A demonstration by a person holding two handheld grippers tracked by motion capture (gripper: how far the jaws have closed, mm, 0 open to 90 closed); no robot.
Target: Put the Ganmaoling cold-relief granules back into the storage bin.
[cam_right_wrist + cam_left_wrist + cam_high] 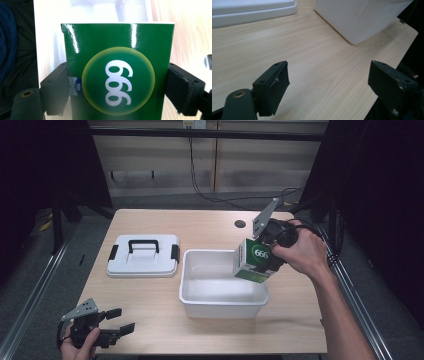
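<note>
- While its fingers [56, 92] clench the green box [117, 75] by both sides, the right gripper [272, 247] hangs it tilted over the white bin's [222, 307] right rim, probably to drop it in.
- Near the surface's [150, 320] front left corner, the left gripper [117, 327] rests released, empty.
- Right gripper view alone shows the side grip; high view shows the lid [143, 255] at the left edge.

A white lid [143, 255] with a black handle lies flat on the wooden table [150, 315], left of the tub. Black cables [200, 190] trail over the floor behind.
</note>
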